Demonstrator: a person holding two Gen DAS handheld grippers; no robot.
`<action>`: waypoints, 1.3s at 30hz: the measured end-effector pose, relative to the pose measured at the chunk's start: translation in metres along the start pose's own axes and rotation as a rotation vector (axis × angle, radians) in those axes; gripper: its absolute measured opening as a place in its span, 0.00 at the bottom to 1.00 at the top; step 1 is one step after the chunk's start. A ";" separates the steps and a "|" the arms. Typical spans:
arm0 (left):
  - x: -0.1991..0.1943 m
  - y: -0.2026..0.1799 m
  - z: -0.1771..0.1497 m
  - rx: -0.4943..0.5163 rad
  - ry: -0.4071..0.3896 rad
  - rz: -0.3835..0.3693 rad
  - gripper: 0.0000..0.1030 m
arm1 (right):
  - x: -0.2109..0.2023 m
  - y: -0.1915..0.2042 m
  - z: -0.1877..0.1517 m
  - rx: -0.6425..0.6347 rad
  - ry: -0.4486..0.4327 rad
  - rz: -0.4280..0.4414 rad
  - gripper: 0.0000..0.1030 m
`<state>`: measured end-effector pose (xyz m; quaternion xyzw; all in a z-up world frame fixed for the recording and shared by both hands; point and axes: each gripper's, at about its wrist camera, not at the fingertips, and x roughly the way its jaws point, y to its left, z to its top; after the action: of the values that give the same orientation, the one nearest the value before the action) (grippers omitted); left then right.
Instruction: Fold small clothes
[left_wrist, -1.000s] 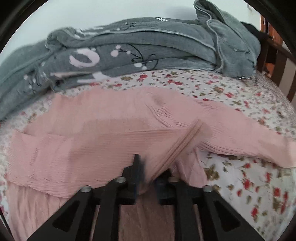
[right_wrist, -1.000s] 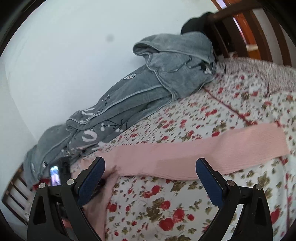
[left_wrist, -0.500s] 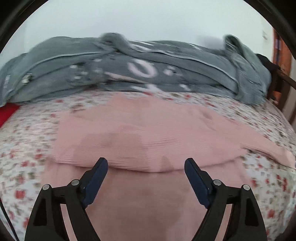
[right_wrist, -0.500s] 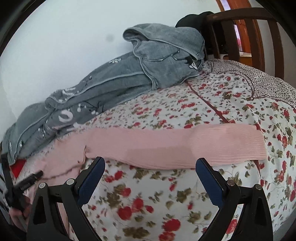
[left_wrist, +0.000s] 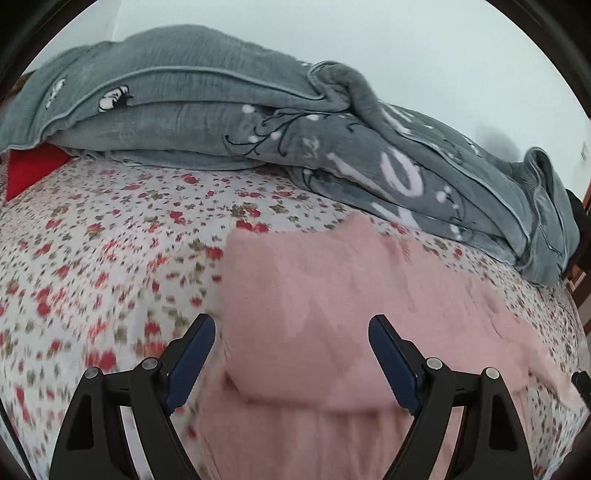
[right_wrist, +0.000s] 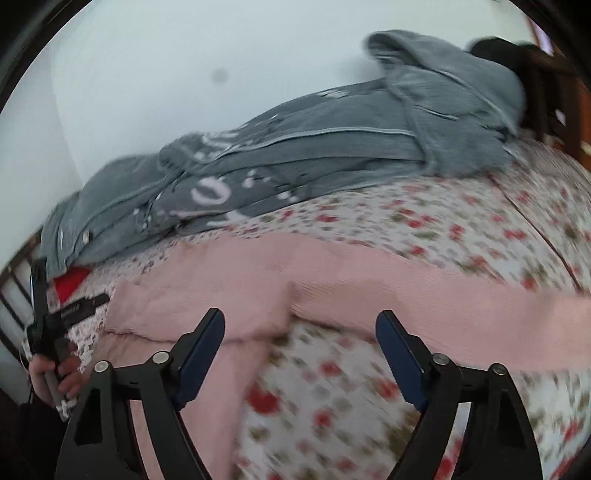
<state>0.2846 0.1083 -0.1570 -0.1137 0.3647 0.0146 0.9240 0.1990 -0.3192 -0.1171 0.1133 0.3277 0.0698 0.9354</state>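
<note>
Your left tongs (left_wrist: 291, 352) stand wide and empty above the pink garment (left_wrist: 332, 302); your right tongs (right_wrist: 299, 350), empty too, are closing over its sleeve (right_wrist: 443, 299). It lies on the flowered bed (left_wrist: 110, 258), grey blanket (left_wrist: 221, 122) behind.

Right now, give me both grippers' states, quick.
Left gripper: open, holding nothing, above the pink garment.
Right gripper: open but closing, fingers empty, nothing gripped.
</note>
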 end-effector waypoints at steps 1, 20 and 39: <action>0.006 0.003 0.002 0.000 -0.002 0.000 0.82 | 0.006 0.009 0.009 -0.023 0.002 -0.007 0.79; 0.066 0.074 0.005 -0.283 0.042 -0.219 0.14 | 0.107 0.032 0.002 -0.134 0.141 -0.132 0.75; 0.060 0.071 -0.002 -0.254 0.081 -0.202 0.42 | 0.119 0.072 -0.001 -0.352 0.137 -0.211 0.05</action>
<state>0.3200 0.1737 -0.2133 -0.2661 0.3836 -0.0369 0.8836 0.2869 -0.2250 -0.1701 -0.0919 0.3834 0.0350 0.9183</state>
